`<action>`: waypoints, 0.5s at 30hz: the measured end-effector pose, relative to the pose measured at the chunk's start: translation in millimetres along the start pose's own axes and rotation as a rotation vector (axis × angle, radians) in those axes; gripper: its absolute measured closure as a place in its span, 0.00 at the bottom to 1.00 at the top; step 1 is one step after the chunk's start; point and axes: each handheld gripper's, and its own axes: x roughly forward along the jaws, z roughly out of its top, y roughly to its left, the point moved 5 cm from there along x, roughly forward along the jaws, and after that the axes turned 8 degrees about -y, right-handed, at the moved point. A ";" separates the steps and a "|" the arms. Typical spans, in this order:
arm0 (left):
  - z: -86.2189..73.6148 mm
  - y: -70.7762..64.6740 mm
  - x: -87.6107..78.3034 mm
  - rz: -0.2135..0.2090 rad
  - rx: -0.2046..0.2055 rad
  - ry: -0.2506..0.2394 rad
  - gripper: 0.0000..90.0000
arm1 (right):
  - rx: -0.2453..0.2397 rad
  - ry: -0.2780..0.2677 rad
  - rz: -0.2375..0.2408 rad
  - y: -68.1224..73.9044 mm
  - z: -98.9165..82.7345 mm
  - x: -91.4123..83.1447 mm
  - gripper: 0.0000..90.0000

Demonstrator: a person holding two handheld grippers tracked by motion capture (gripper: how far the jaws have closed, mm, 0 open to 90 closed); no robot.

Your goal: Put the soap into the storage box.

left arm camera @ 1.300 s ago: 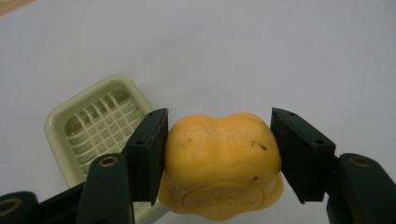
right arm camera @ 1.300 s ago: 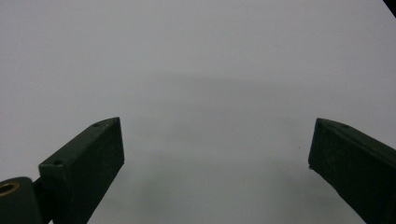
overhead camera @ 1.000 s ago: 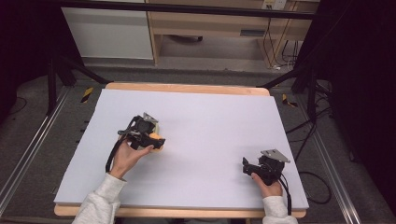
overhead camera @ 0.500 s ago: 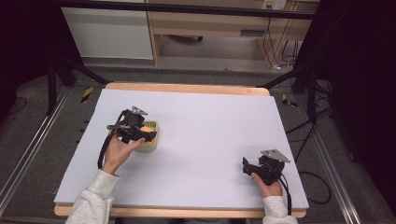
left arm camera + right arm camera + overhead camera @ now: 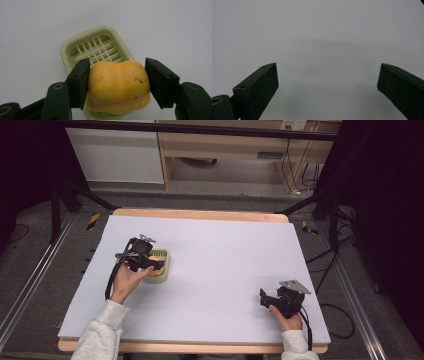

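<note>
An orange bar of soap [image 5: 117, 87] sits between the jaws of my left gripper [image 5: 117, 65], which is shut on it, both pads against its sides. The bar is over the near end of a pale green soap dish [image 5: 75, 41] with a slotted grid floor; I cannot tell whether it rests on the dish. From above, the left gripper [image 5: 154, 265] lies at the table's left with the soap [image 5: 153, 272] on the dish [image 5: 163, 255]. My right gripper [image 5: 263, 298] rests open near the front right, and its jaws [image 5: 328, 75] hold nothing above bare white surface.
The white sheet [image 5: 225, 265] covers the wooden table. Black cables trail from both grippers. Shelving and cables [image 5: 290, 165] stand beyond the far edge, and metal rails run along both sides on the floor.
My left gripper has shifted left and slightly away with the soap, uncovering more of the green dish. The right gripper has stayed put.
</note>
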 end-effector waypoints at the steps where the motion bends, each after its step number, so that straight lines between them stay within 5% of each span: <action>1: -0.7 1.6 0.2 0.004 0.002 0.008 0.43 | 0.001 0.001 -0.001 0.0 0.0 0.0 0.04; 15: -0.3 4.6 13.6 0.029 -0.016 -0.024 0.43 | 0.001 0.003 -0.001 0.4 -0.1 -0.1 0.04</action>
